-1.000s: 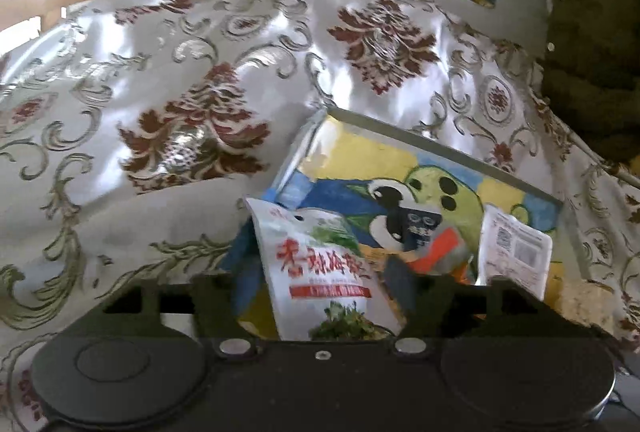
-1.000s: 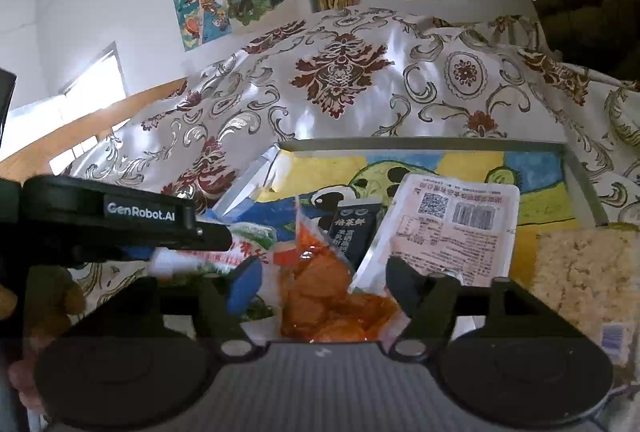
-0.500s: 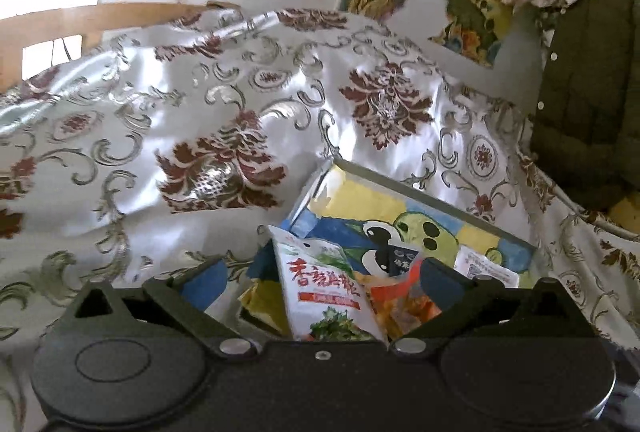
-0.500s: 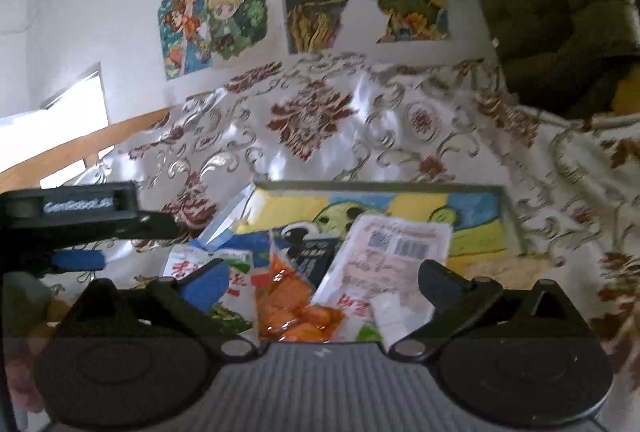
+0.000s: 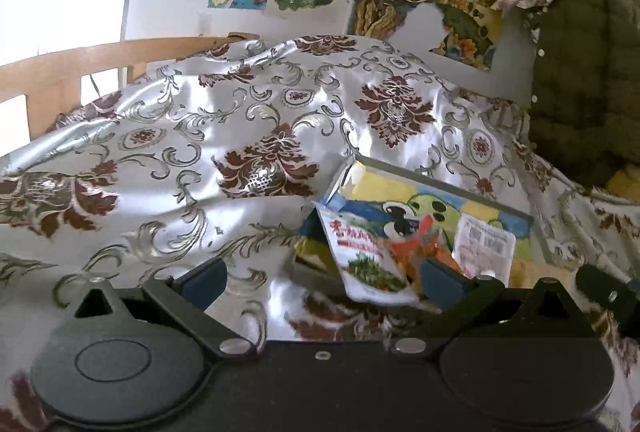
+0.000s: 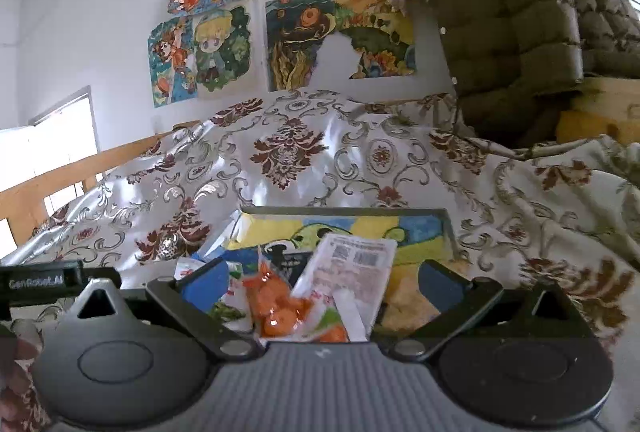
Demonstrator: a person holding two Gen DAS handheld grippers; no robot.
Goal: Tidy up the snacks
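Low in both frames, the left gripper (image 5: 324, 278) and right gripper (image 6: 320, 278) gape wide, holding nothing. Snack packets (image 6: 352, 272) fill the tray (image 6: 344, 211) at lower centre.

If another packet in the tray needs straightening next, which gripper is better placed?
Probably the right gripper: open, empty, with the orange packet and white packet between its fingers' line. The left gripper, also open, faces mostly tablecloth, the tray off to its right.

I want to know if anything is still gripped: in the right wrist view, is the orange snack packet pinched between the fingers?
No, the right gripper is wide open, its fingers clear of the orange packet lying in the tray.
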